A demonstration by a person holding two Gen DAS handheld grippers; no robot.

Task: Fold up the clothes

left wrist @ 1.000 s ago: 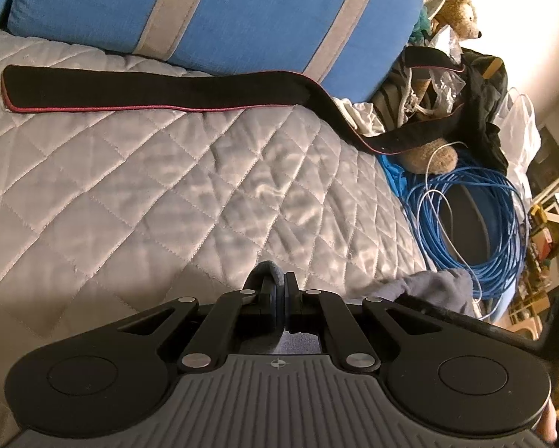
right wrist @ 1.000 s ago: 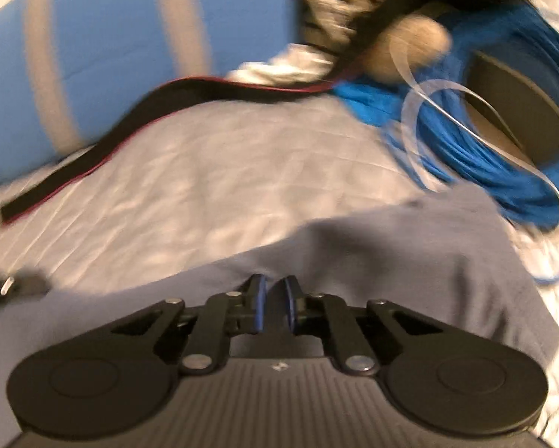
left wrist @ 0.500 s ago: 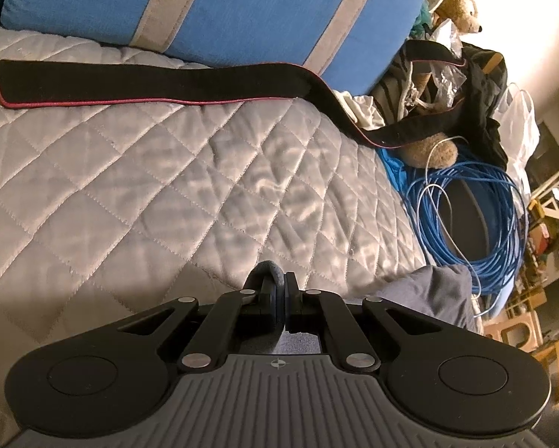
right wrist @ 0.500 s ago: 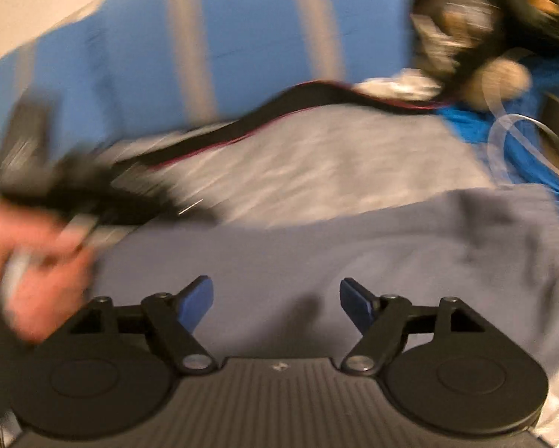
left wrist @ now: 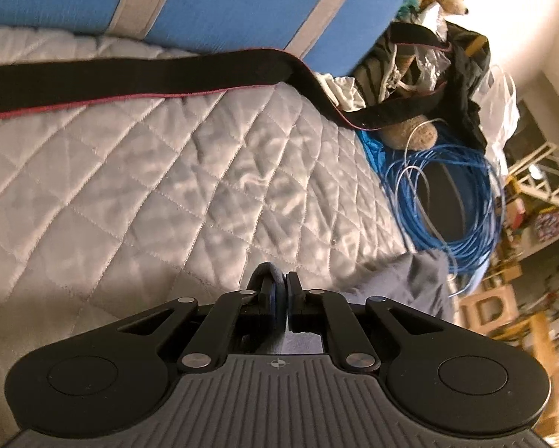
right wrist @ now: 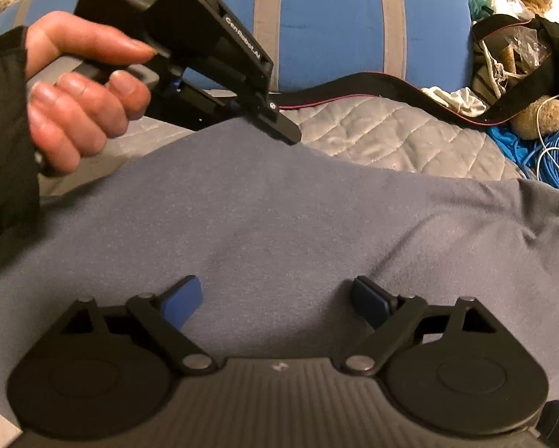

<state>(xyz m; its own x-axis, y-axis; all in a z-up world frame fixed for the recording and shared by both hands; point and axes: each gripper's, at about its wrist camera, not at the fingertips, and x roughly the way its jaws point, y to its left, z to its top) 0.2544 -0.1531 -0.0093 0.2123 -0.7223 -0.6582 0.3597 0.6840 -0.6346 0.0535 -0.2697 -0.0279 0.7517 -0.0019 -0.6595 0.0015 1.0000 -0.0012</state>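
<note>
Across a quilted grey bed (right wrist: 391, 138), a blue-grey garment (right wrist: 298, 216) is lying spread out, filling the middle of the right wrist view. At 10 o'clock in that view, a person's hand (right wrist: 81, 93) is gripping the left gripper (right wrist: 285, 132), whose fingers are pressing together on the garment's far edge. In the left wrist view, a fold of the cloth is poking up between those clamped fingers (left wrist: 268, 291). At 6 o'clock, the right gripper (right wrist: 275, 300) is hovering over the garment, its blue-padded fingers (right wrist: 180, 298) spreading apart with nothing pinched between them. Along the 12 o'clock edge, a black strap (right wrist: 354, 87) is stretching in front of a blue cushion (right wrist: 335, 18). At 3 o'clock, a coil of blue cable (left wrist: 455, 201) is sitting beside the bed.
</note>
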